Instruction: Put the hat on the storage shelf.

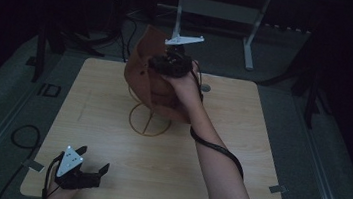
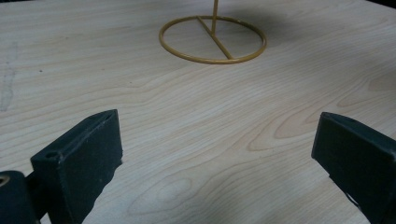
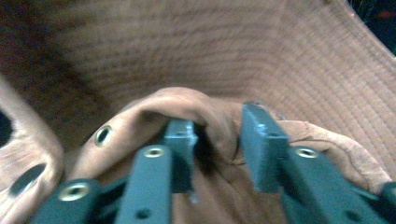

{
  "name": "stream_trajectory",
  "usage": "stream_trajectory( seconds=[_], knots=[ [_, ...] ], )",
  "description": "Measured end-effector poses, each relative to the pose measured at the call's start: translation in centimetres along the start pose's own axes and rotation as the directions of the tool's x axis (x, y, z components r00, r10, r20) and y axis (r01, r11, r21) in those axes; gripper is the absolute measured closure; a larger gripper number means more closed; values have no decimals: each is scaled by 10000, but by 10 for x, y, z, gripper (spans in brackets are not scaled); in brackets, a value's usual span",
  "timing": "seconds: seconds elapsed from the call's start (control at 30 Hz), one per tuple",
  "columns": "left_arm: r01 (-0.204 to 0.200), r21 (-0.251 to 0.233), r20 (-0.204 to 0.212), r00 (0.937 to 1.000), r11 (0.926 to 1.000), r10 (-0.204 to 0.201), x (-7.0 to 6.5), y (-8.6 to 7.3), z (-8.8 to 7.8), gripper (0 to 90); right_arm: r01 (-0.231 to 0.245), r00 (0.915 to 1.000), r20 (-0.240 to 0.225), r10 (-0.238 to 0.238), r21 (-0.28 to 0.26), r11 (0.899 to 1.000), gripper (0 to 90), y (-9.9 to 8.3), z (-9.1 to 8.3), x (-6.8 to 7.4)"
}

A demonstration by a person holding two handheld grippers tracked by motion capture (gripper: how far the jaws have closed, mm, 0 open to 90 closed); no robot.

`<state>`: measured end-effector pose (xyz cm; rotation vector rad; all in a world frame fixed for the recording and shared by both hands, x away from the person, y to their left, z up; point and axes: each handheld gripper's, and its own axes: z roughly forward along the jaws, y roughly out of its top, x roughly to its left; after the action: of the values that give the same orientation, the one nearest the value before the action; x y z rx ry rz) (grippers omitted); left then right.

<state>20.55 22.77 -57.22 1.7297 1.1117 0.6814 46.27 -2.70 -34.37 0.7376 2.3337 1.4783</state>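
We see a light wooden table (image 1: pixel 111 122) with a brown bucket hat (image 1: pixel 140 65) held up above its far middle, over a gold wire stand (image 1: pixel 149 121) whose ring base rests on the wood. Our right gripper (image 3: pixel 217 144) pinches a fold of the hat's crown fabric between its jaws, near a metal eyelet (image 3: pixel 102 135). The fold looks thin and bunched, so we judge it could slip free and drop the hat, or the hanging brim could snag the stand's post and tip it. Our left gripper (image 2: pixel 215 154) rests low at the near left corner, jaws spread wide and empty, too far off to steady the stand.
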Motion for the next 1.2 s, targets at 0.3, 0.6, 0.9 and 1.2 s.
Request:
stream_trajectory(
  seconds=[0.3,0.6,0.9,1.2],
  knots=[
    [67,-17,31,10000,10000,-67,-1,0,0,25,1906,9747,1130,-1928,303,9812,230,-12,17,24],
    [139,-20,-9,9999,9999,-139,2,-1,1,25,2987,9432,1308,-3053,677,9519,154,-11,8,32],
    [181,-9,-22,9998,9998,-181,1,0,1,25,2860,9541,769,-2893,516,9568,155,-17,-19,22],
    [158,57,19,9999,9999,-158,0,-1,5,25,1994,9792,352,-1996,88,9799,156,-35,-53,9]
  ],
)
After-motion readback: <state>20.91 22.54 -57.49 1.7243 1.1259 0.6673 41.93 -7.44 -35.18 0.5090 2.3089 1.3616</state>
